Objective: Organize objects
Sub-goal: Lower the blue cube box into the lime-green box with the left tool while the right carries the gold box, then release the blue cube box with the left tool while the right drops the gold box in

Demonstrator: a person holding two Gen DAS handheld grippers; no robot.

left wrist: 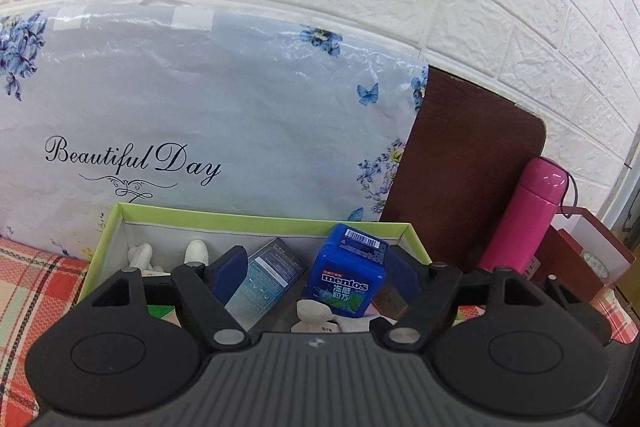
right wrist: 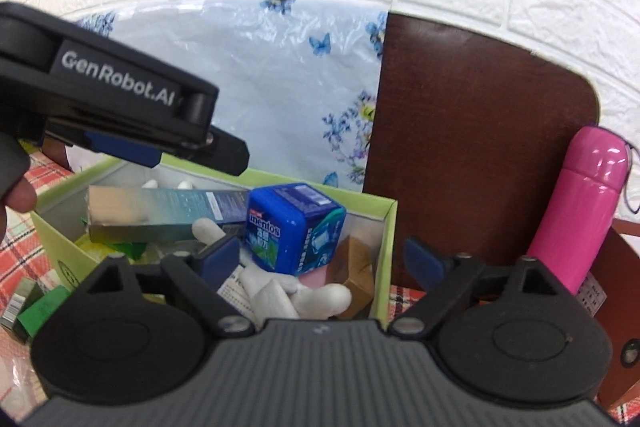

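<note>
A green-rimmed open box [left wrist: 264, 218] [right wrist: 387, 227] holds a blue Mentos tub [left wrist: 347, 275] [right wrist: 294, 227], a long teal carton [left wrist: 266, 281] [right wrist: 168, 213], white foam pieces [right wrist: 304, 297] and a small brown box [right wrist: 356, 267]. My left gripper [left wrist: 316, 271] is open above the box, its blue pads on either side of the carton and tub without touching. It also shows in the right wrist view [right wrist: 192, 147], over the box's left end. My right gripper [right wrist: 322, 261] is open and empty at the box's near right corner.
A pink flask [left wrist: 528, 211] [right wrist: 580, 203] leans at the right by a dark brown board [right wrist: 472, 131]. A floral "Beautiful Day" bag [left wrist: 200, 115] stands behind the box against the white brick wall. Small green boxes [right wrist: 36, 311] lie on the red plaid cloth [left wrist: 28, 291].
</note>
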